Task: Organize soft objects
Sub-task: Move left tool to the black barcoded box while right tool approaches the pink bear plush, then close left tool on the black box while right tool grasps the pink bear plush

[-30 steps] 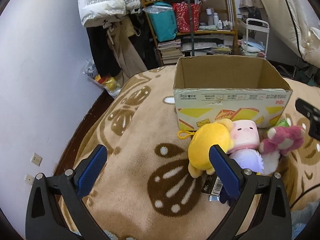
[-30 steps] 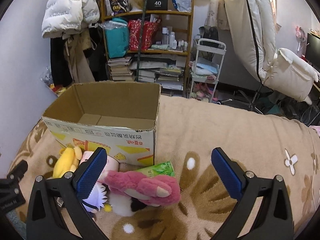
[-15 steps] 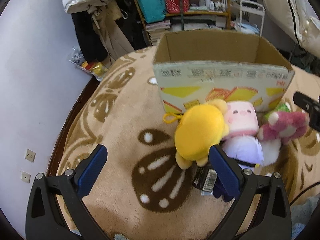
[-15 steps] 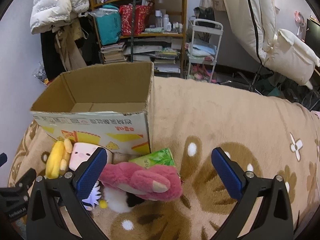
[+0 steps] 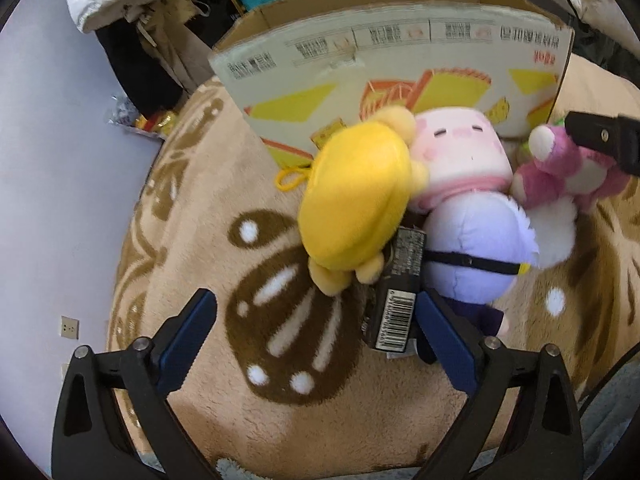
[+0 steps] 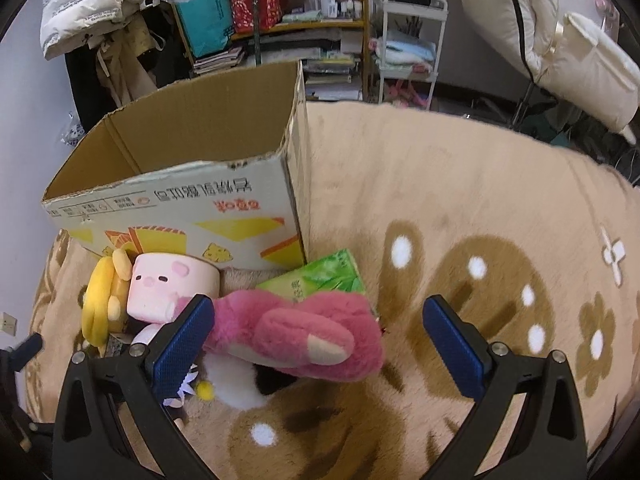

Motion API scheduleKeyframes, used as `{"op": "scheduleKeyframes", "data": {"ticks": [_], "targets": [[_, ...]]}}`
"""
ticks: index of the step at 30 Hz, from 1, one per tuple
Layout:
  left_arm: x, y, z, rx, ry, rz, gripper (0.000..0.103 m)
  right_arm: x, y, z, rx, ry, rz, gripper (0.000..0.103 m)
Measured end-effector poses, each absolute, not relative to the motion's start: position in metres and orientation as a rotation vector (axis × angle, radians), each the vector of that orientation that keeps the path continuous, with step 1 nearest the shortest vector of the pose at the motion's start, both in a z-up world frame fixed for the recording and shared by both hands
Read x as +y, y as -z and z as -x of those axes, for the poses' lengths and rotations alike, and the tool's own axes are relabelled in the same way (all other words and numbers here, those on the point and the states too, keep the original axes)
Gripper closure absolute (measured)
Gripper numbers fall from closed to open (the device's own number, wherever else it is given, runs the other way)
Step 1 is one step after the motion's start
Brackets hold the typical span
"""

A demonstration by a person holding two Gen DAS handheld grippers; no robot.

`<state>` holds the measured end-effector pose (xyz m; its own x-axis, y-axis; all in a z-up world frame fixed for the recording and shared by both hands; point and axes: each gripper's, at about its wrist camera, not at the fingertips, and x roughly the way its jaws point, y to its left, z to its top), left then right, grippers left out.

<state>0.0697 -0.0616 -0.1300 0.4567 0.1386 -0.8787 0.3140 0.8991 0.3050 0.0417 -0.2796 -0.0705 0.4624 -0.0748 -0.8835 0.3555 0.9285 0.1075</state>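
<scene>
Now both tongs sit much closer to the toys than a second ago, dropped in low. Cardboard box (image 6: 192,176) open behind them on the blanket (image 6: 460,184). Pink bear (image 6: 304,336), then yellow plush (image 5: 356,204), lie in front. Right gripper (image 6: 318,344) wide open around the bear, left gripper (image 5: 316,336) wide open, holding nothing. Pickup looks next.

Pale lilac wall (image 5: 52,160) at 9 o'clock, with a wall socket (image 5: 69,327) low on it. Wooden shelf unit (image 6: 280,20) at 12 o'clock, crammed with books and bags. White rolling cart (image 6: 408,48) at 1 o'clock. White puffer jacket (image 6: 80,4) hangs at 11 o'clock. Tan patterned blanket (image 6: 460,184) below.
</scene>
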Motion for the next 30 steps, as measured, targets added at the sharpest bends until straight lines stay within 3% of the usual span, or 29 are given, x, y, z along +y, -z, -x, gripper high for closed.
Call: {"op": "scheduleKeyframes", "data": {"ticks": [3, 8, 10, 19, 30], "targets": [[-0.062, 0.134, -0.071, 1.123, 0.128, -0.452, 0.018, -0.279, 0.072, -0.042, 1.073, 0.251, -0.315, 0.0], [-0.062, 0.145, -0.073, 1.197, 0.186, -0.398, 0.06, -0.272, 0.075, -0.044, 1.09, 0.213, -0.328, 0.0], [-0.062, 0.149, -0.073, 1.217, 0.201, -0.387, 0.069, -0.271, 0.075, -0.045, 1.09, 0.209, -0.325, 0.0], [-0.06, 0.147, -0.072, 1.22, 0.233, -0.346, 0.074, -0.261, 0.078, -0.053, 1.118, 0.175, -0.293, 0.007], [-0.063, 0.146, -0.07, 1.216, 0.267, -0.342, 0.074, -0.269, 0.079, -0.053, 1.122, 0.173, -0.322, 0.008]]}}
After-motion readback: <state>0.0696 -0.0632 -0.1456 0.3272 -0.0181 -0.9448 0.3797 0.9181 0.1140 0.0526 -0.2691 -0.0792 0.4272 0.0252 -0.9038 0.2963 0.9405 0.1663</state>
